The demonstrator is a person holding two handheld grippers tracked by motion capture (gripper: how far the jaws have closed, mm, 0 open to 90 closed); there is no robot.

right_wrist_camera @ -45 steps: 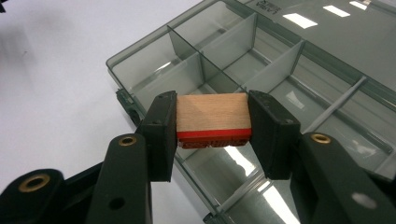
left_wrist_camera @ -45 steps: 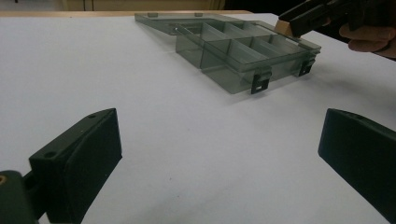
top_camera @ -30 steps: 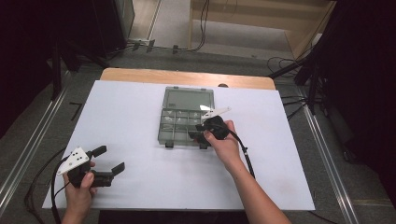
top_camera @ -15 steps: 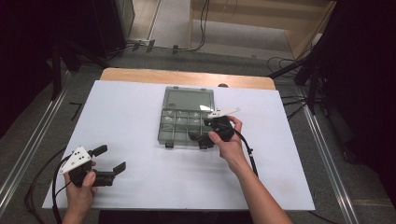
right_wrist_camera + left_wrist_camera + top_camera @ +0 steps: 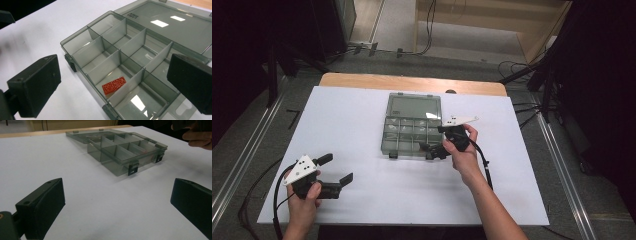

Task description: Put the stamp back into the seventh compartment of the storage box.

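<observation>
In the right gripper view, the organiser box [image 5: 130,57] runs off the top and right edges. The markings on the red tile [image 5: 114,85] are too small to read. From above, the right tongs [image 5: 432,150] hide the box's front right corner.

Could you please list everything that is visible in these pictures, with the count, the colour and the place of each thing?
Smoky grey transparent plastic compartment box: one, lid open flat behind it, middle of the table.
Small orange-red rectangular piece with a raised pattern: one, lying in a front-row compartment of the box.
White sheet covering the table: one, under everything.
Wooden table edge: light brown, far side.
Left gripper: black jaws open, near left corner, holding nothing.
Right gripper: black jaws open above the box's front edge, just opened, nothing between them.
</observation>
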